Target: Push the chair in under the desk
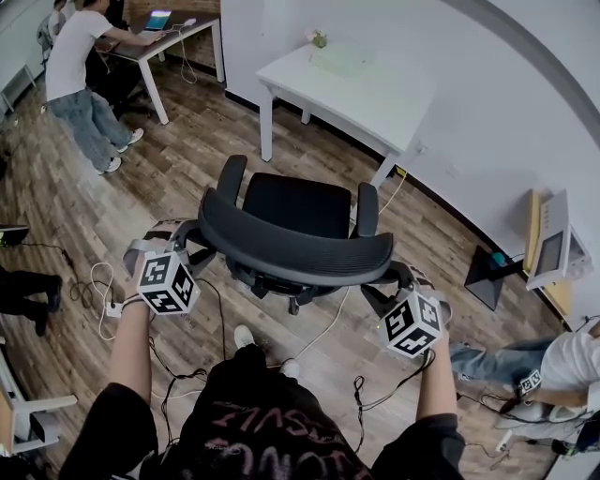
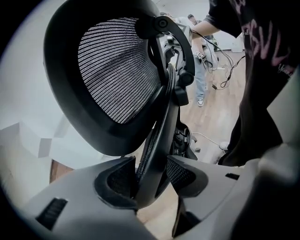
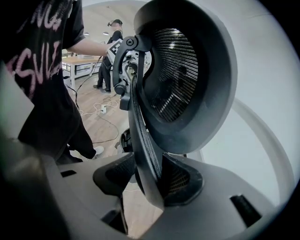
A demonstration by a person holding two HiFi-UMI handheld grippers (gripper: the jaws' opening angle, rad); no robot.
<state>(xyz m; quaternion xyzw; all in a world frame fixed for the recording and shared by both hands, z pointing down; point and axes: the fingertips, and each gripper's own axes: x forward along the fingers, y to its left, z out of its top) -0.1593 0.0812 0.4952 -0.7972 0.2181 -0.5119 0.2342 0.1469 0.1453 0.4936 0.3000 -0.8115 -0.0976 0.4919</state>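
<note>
The left gripper (image 2: pixel 151 180) clamps the left edge of the backrest of the chair (image 1: pixel 295 211), its jaws fairly wide around the frame. The right gripper (image 3: pixel 149 180) clamps the right edge likewise. The chair stands on the wooden floor (image 1: pixel 112 206), on the near side of the white desk (image 1: pixel 375 103), not yet under it.

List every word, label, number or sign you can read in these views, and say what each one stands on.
"SV": the only clear fragment of the pink print on the person's black shirt; the other letters are cut off, creased or upside down.
Marker cubes: black-and-white square patterns only, no letters.
Laptop screen on the far desk: too small to read.
Nothing else legible.
</note>
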